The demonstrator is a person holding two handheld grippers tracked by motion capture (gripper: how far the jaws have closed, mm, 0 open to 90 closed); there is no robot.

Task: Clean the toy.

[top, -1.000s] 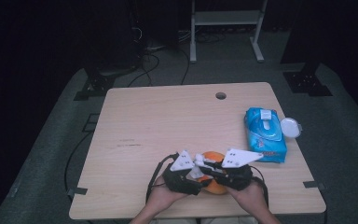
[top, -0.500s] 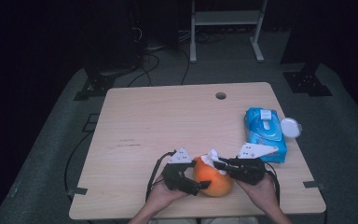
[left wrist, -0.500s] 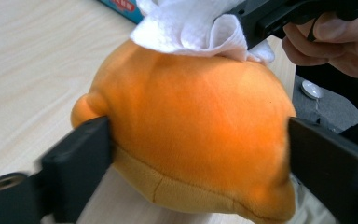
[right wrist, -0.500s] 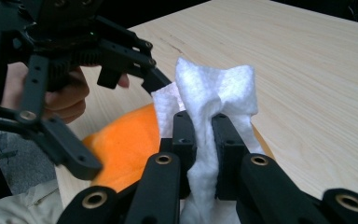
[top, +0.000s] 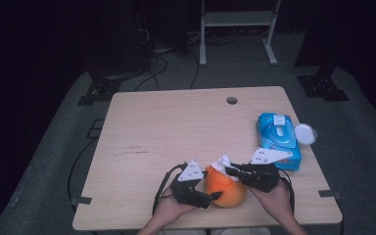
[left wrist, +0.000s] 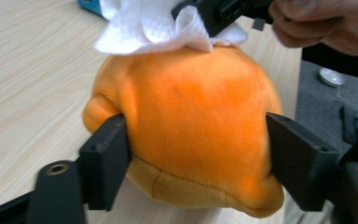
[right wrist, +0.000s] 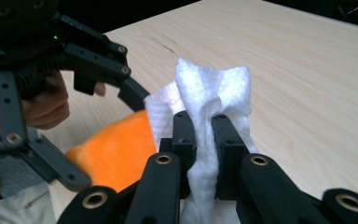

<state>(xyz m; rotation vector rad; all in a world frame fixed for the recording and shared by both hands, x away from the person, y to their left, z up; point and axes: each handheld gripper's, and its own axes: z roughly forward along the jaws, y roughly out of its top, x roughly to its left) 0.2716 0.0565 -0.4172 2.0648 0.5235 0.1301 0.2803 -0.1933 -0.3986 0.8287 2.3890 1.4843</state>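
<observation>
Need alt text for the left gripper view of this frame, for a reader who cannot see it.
The left gripper clamps an orange plush toy between its two black jaws on a light wooden table. On top of the toy lies a crumpled white wipe, pinched by the right gripper, with the person's hand at the upper right.

No legible text, labels, brands, numbers or signs. The blue wipes pack (top: 278,141), on the table just beyond the right gripper (top: 231,171), carries printing too small and blurred to read. Grippers and orange plush toy (left wrist: 191,126) bear no markings.
</observation>
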